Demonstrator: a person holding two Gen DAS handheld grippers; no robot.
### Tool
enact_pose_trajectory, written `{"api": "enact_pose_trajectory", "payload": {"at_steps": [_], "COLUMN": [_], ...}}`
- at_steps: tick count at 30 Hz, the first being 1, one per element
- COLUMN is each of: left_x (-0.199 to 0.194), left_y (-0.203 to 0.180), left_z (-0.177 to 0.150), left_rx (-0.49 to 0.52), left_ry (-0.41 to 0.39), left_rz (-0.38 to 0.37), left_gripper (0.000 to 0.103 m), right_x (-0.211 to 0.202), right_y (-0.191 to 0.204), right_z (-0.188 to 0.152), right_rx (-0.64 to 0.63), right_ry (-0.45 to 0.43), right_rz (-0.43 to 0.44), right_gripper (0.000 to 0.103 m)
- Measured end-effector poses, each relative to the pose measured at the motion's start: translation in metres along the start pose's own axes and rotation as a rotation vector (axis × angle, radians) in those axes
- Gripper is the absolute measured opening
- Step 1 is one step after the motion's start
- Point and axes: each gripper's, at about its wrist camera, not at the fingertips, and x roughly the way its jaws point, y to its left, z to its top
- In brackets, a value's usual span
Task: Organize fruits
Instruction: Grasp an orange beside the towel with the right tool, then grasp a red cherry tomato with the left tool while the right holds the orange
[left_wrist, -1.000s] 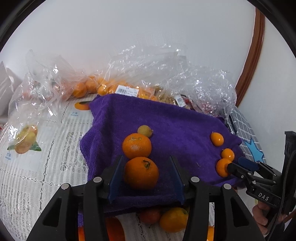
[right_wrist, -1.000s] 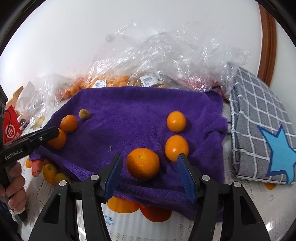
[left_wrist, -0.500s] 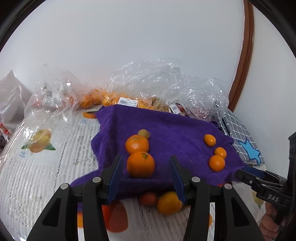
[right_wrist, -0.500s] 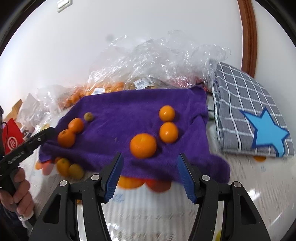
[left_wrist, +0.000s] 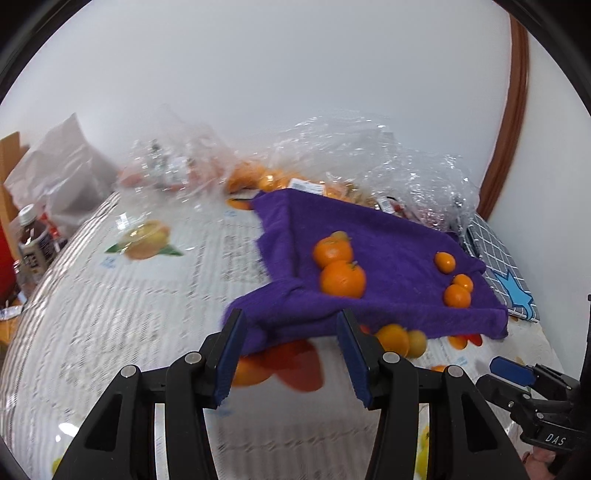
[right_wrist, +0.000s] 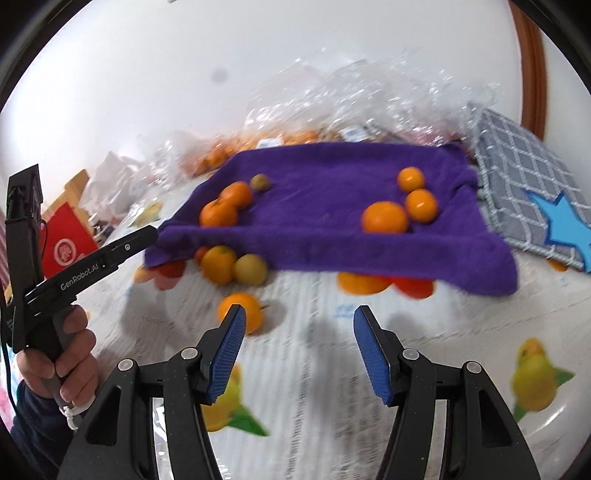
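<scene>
Oranges sit in two clusters on the purple towel: toward its left edge two oranges touch, with a small greenish fruit just behind them, and toward its right three more bunch together. Loose fruit lies off the towel by its near edge, an orange touching a yellowish fruit, and another orange nearer me that my right gripper's left finger partly covers. Only my right view shows that last orange and my left hand wrapped round its handle, sleeve cut off at the rim; only my left view shows the bottle at the worktop's far left. Clear plastic bags behind the towel hold more fruit, blurred beyond counting, and both views are smeared. A grey checked cloth with a blue star lies right of the towel. My left gripper and right gripper both tilt downward, jaws apart and holding nothing, each short of the towel's near edge.
</scene>
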Motion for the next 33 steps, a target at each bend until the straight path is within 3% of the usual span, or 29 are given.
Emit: {"api": "enact_pose_trajectory", "payload": {"at_steps": [8,15,21,24,33], "left_x": [-0.010,-0.007,-0.002,0.003,0.006], "left_y": [0.018,0.018,0.019,0.018,0.014], "left_z": [-0.016,-0.019,-0.020,-0.021,-0.023], "left_rx": [-0.053,-0.051,-0.059,-0.058,-0.049], "left_ry": [0.059,0.093,0.120,0.149,0.177], "left_rz": [-0.003,-0.007,-0.015,-0.007,-0.039], "left_gripper": [0.048,0.048,0.048,0.048,0.047], "right_x": [0.020,0.038,0.047,0.045,0.031], "right_y": [0.028,0.030,0.036,0.034,0.020], "right_z": [-0.007,0.000,0.000,0.000,-0.003], "right_rx": [-0.055,-0.038,-0.069,-0.064,-0.029], "right_ry": [0.040,0.078,0.102,0.095,0.048], "right_rz": [0.018,0.027,0.016,0.034,0.037], "right_gripper": [0.060,0.060,0.039,0.034,0.034]}}
